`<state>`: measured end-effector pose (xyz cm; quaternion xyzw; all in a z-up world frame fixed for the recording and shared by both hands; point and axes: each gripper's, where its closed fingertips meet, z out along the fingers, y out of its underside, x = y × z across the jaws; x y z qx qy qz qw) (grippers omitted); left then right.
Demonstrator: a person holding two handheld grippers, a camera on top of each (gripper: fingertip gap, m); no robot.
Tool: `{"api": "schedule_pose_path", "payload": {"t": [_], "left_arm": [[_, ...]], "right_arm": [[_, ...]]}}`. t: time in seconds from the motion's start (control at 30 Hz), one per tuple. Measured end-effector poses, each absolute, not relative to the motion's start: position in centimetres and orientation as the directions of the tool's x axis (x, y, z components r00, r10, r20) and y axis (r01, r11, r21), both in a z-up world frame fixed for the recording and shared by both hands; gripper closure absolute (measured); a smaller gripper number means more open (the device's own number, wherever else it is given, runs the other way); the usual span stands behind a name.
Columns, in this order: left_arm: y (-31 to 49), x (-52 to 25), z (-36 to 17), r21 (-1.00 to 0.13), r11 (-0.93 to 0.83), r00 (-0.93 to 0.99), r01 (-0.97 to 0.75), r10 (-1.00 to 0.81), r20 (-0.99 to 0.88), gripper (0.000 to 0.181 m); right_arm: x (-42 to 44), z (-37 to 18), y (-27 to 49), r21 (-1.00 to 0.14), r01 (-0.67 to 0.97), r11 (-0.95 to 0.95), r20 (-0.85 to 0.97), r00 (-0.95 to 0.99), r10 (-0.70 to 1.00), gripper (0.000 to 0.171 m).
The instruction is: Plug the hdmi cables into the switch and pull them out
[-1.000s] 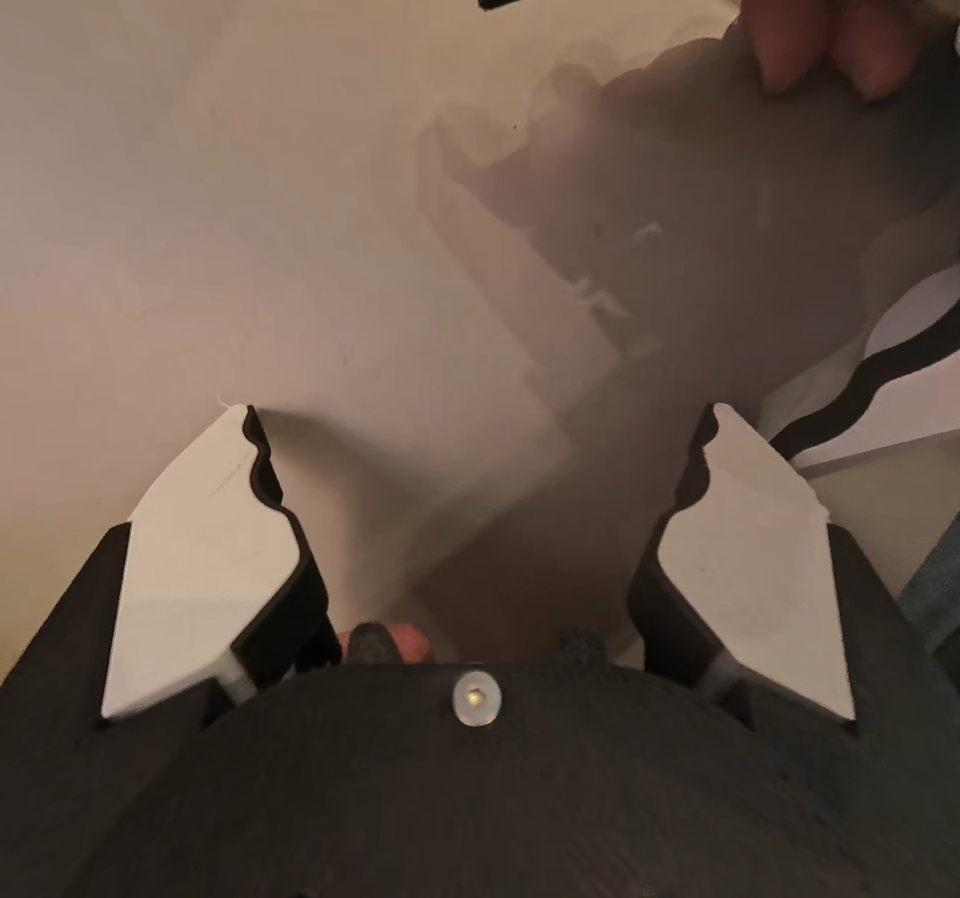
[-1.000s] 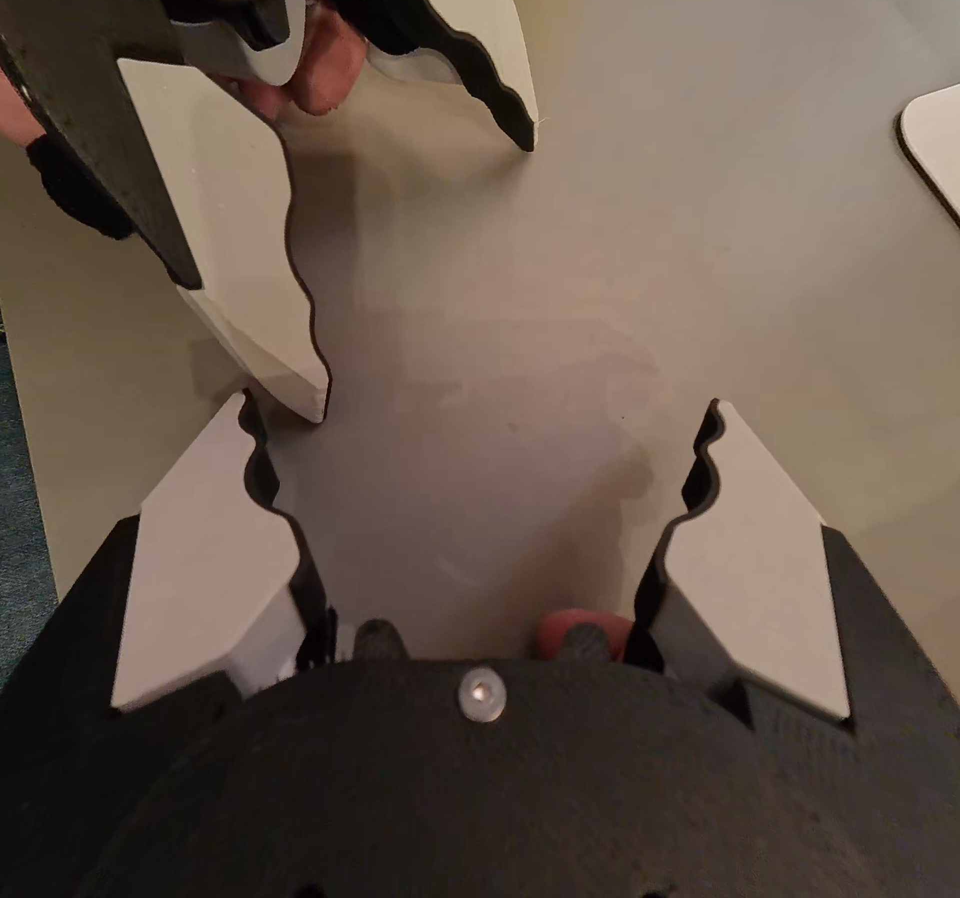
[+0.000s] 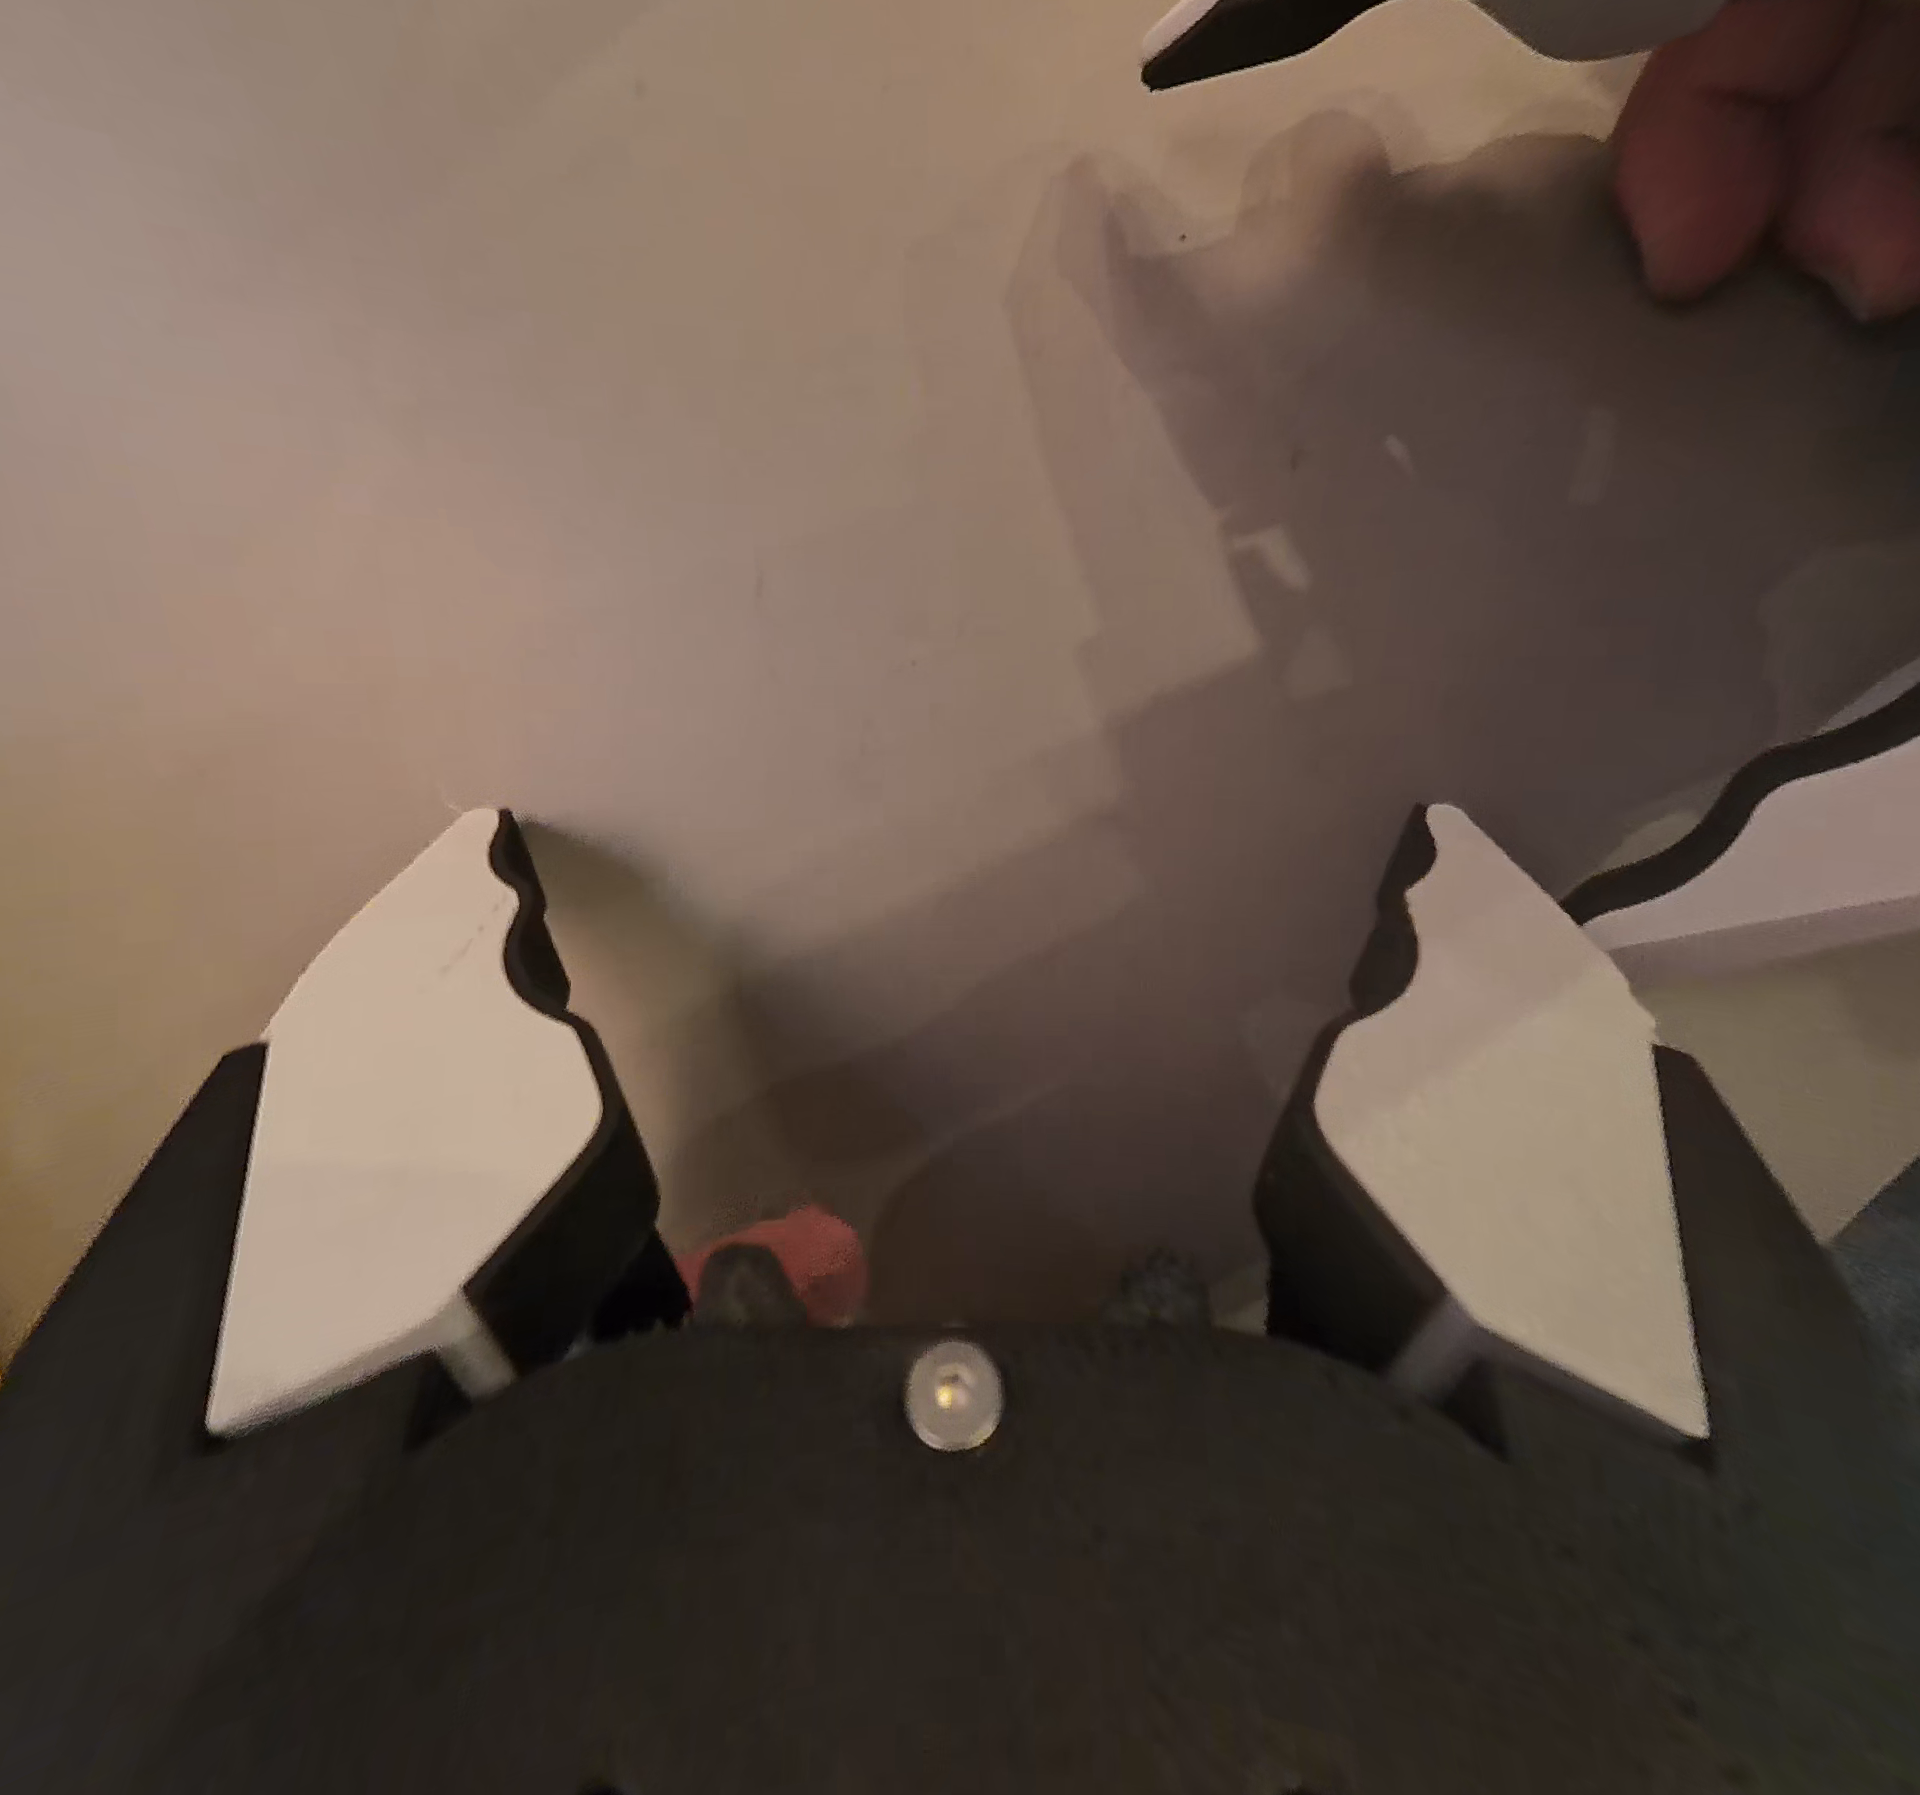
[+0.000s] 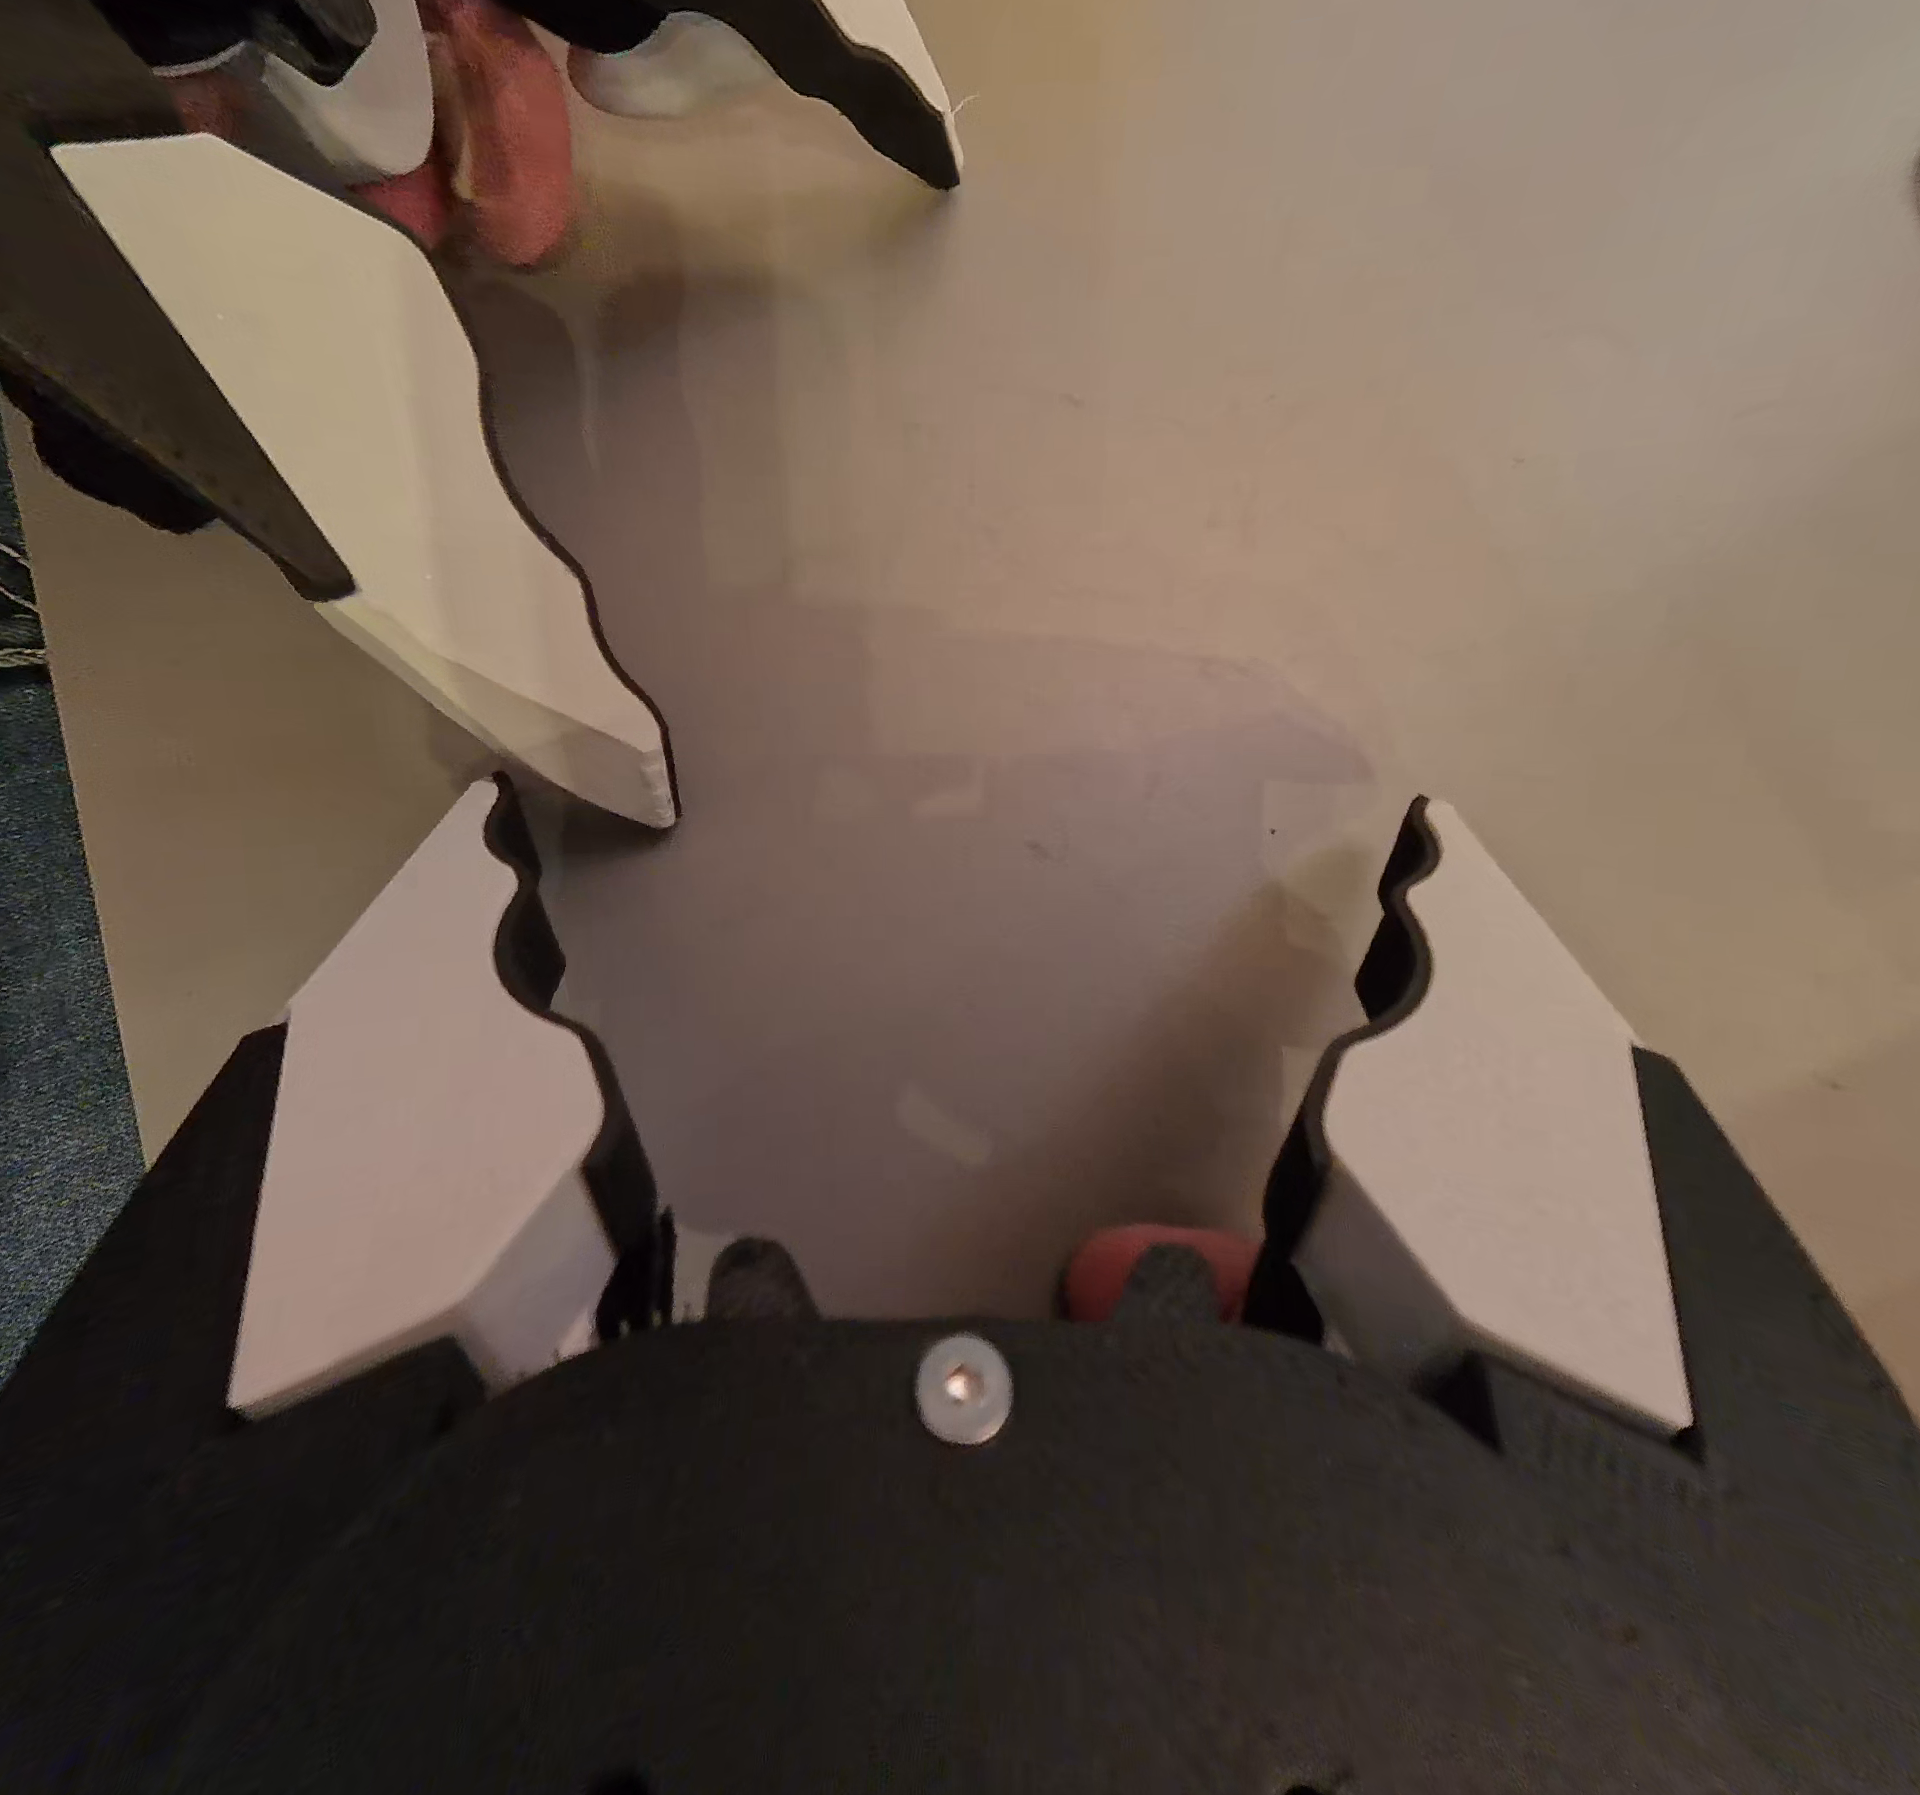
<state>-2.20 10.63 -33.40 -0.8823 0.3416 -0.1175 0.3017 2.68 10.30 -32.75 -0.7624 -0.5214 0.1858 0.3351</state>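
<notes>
Both grippers hover over a bare pale tabletop (image 4: 1351, 395), the left gripper (image 3: 966, 815) and right gripper (image 4: 961, 795) each with jaws spread wide and nothing between them. Neither view shows a cable or switch, so their position relative to the jaws cannot be told.

A pale beige tabletop (image 4: 1351, 395) under warm light carries soft shadows, with blue-grey carpet (image 4: 52, 914) beside its edge.

The hdmi cables and the switch cannot be seen in either view — only the pale table (image 3: 520, 395) shows. The left gripper (image 3: 966, 810) and right gripper (image 4: 964, 795) are spread wide — nothing between them.
</notes>
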Motion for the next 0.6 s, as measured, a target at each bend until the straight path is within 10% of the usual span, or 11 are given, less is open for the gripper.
{"api": "schedule_pose_path", "payload": {"t": [0.6], "left_arm": [[12.3, -1.7, -33.4, -0.615, -0.557, 0.705, -0.558, -0.709, 0.003, 0.035]], "right_arm": [[2.5, -33.3, 10.3, -0.682, 0.679, -0.273, 0.017, 0.388, 0.922, 0.013]]}}
